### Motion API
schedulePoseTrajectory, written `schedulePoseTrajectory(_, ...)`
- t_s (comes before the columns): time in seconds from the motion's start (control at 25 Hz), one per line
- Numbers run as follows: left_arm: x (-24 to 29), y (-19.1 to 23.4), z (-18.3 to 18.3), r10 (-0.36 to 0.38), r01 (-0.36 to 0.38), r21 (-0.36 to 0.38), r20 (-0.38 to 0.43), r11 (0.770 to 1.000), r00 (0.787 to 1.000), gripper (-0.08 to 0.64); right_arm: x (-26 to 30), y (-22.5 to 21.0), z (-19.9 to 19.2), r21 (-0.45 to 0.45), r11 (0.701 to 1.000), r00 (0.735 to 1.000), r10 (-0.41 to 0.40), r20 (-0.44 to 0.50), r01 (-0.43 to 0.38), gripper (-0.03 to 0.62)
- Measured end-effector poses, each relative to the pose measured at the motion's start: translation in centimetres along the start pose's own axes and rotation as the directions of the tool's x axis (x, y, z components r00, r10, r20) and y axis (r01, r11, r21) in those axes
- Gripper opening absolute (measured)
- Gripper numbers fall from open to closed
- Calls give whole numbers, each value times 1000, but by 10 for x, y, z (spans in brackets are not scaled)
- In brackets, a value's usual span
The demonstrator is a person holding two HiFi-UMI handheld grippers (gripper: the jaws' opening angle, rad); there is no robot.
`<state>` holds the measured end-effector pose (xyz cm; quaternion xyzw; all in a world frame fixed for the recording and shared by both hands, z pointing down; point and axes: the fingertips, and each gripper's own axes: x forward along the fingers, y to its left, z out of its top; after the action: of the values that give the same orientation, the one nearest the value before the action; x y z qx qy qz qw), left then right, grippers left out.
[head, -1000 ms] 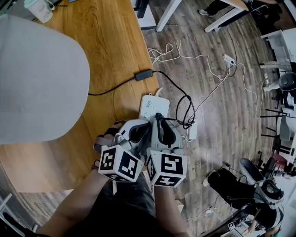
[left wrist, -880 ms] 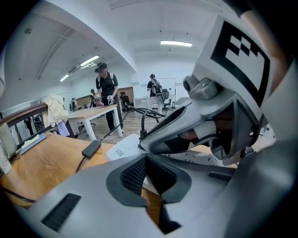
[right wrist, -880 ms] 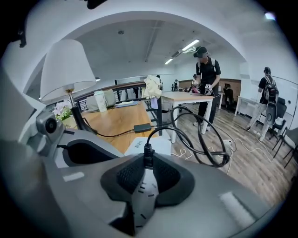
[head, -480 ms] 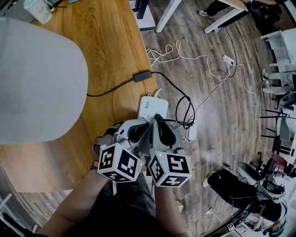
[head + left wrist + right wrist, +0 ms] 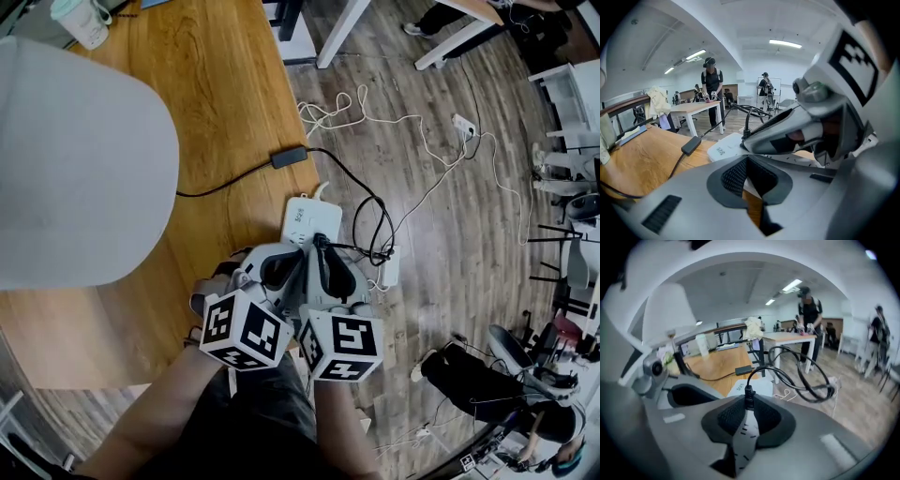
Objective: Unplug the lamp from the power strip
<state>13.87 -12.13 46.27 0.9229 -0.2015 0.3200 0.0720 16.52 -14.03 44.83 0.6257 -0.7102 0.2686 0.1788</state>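
Note:
The lamp's big white shade (image 5: 84,159) fills the left of the head view. Its black cord, with an inline switch (image 5: 289,156), runs over the wooden table (image 5: 216,84) to the white power strip (image 5: 314,220) at the table's edge. My right gripper (image 5: 322,246) is shut on the black plug (image 5: 748,394), which stands upright on the strip (image 5: 757,386). The cord loops off to the right from it (image 5: 806,380). My left gripper (image 5: 281,261) lies close beside it over the strip's near end. Its pads (image 5: 736,176) meet at the tips, and I see nothing held.
A white mug (image 5: 80,19) stands at the table's far left corner. White cables (image 5: 403,117) and a small white adapter (image 5: 389,267) lie on the wood floor to the right. Table legs (image 5: 337,33) stand beyond. People stand at desks in the background.

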Motion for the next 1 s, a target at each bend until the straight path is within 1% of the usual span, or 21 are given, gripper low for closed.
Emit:
schedulePoseTrajectory(0.08,0,-1,0,3,-3,-1,0,1000,1000,-8,-2,-6,-2,174,984,999,45,24,-48,64)
schedulePoseTrajectory(0.12,0,-1,0,3,-3,-4,2,1000,1000,-8,-3,-8,-2,228,972,998,56,33,-62,66)
schedulePoseTrajectory(0.16,0,-1,1,3,-3,-6,3,1000,1000,-8,-4,-9,-1,254,965,998,55,37,-63,66)
schedulePoseTrajectory(0.2,0,0,1,3,-3,-7,4,1000,1000,-8,-4,-9,-1,241,969,999,42,34,-49,67)
schedulePoseTrajectory(0.24,0,0,2,4,-4,-8,5,1000,1000,-8,-5,-8,-2,186,982,999,21,25,-25,66)
schedulePoseTrajectory(0.32,1,0,1,4,-4,-8,3,1000,1000,-8,-5,-4,-1,6,1000,1000,-23,7,23,64)
schedulePoseTrajectory(0.4,1,-1,1,0,0,-9,1,1000,1000,-8,-4,2,3,-146,988,999,-45,5,45,64)
schedulePoseTrajectory(0.44,1,-1,1,-4,4,-10,2,1000,1000,-8,-4,4,4,-194,980,999,-49,7,50,64)
schedulePoseTrajectory(0.48,1,-1,1,-6,7,-12,5,1000,1000,-8,-4,5,5,-217,975,999,-50,9,51,64)
schedulePoseTrajectory(0.52,1,-1,2,-7,7,-12,7,1000,1000,-8,-4,5,5,-207,977,999,-44,11,46,64)
schedulePoseTrajectory(0.56,1,-2,2,-6,6,-12,7,1000,1000,-8,-4,3,4,-149,988,999,-30,12,31,64)
schedulePoseTrajectory(0.6,1,-2,2,-3,3,-12,6,1000,1000,-8,-4,0,2,-48,999,1000,-7,15,8,64)
schedulePoseTrajectory(0.64,1,-2,2,0,0,-12,5,1000,1000,-8,-5,-5,-1,61,998,1000,16,21,-17,64)
schedulePoseTrajectory(0.68,2,-3,2,2,-2,-12,4,1000,1000,-6,-6,-8,-2,129,991,999,28,25,-31,64)
schedulePoseTrajectory(0.72,2,-4,2,1,-1,-14,3,1000,1000,-6,-7,-10,-3,139,990,999,27,24,-30,64)
schedulePoseTrajectory(0.76,2,-4,1,-1,1,-16,2,1000,1000,-6,-7,-9,-3,111,994,1000,19,20,-21,64)
schedulePoseTrajectory(0.84,2,-6,1,-5,5,-16,1,1000,1000,-6,-8,-5,-2,2,1000,1000,-2,19,2,64)
schedulePoseTrajectory(0.88,2,-6,1,-5,5,-12,0,1000,1000,-6,-8,-2,0,-62,998,1000,-7,27,9,63)
schedulePoseTrajectory(0.92,2,-7,1,-2,2,-5,-1,1000,1000,-7,-8,0,0,-100,995,999,-4,35,8,63)
schedulePoseTrajectory(0.96,1,-7,0,1,-1,1,-2,1000,1000,-6,-9,-1,-2,-85,996,999,7,39,-4,63)
schedulePoseTrajectory(1.0,1,-8,0,3,-3,2,-3,1000,1000,-7,-9,-3,-5,-14,1000,999,24,46,-24,63)
